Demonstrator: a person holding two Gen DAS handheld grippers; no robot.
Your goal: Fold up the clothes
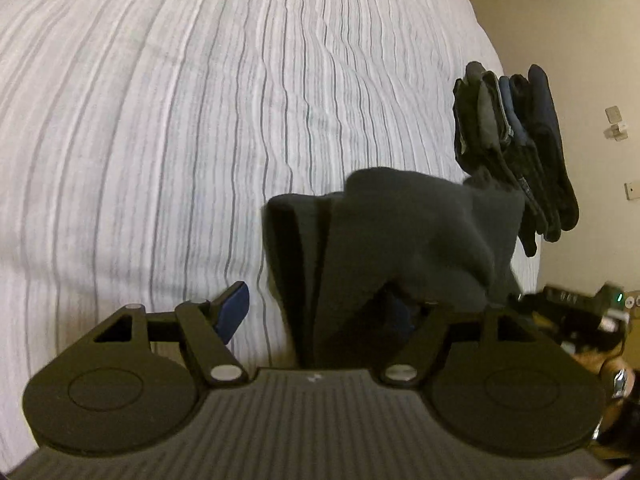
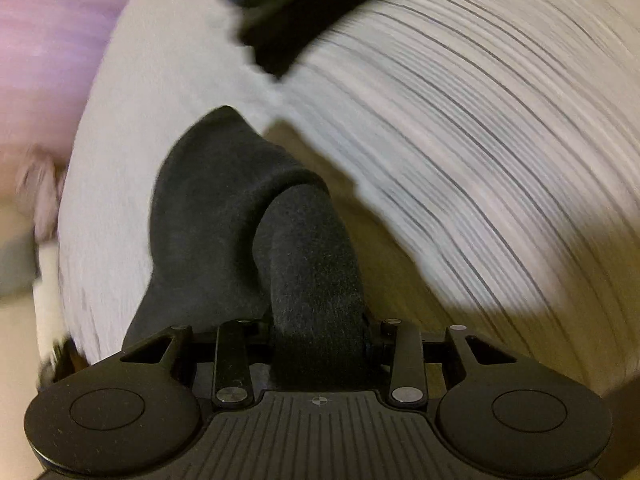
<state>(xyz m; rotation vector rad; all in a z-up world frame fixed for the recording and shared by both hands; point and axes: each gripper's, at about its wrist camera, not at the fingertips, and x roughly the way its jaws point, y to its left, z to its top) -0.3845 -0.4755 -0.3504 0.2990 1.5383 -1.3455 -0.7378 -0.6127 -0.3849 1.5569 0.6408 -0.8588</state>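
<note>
A dark grey garment (image 1: pixel 400 240) hangs bunched over the striped bed. My left gripper (image 1: pixel 320 308) stands wide. Its blue left pad (image 1: pixel 234 312) is bare and apart from the cloth, with sheet showing in the gap. The right finger is hidden under the draped cloth. In the right wrist view, a dark grey garment (image 2: pixel 248 220) is rolled into a thick fold. It runs down between the jaws of my right gripper (image 2: pixel 320 336), which is shut on it. Both of that gripper's fingertips are covered by the cloth. I cannot tell whether both views show the same piece.
A stack of folded dark clothes (image 1: pixel 516 152) sits by the bed's right edge. The white striped bedsheet (image 1: pixel 180 120) fills the left. Beyond the edge lie beige floor and wall (image 1: pixel 580 80). A blurred dark pile (image 2: pixel 288 12) is at the top of the right view.
</note>
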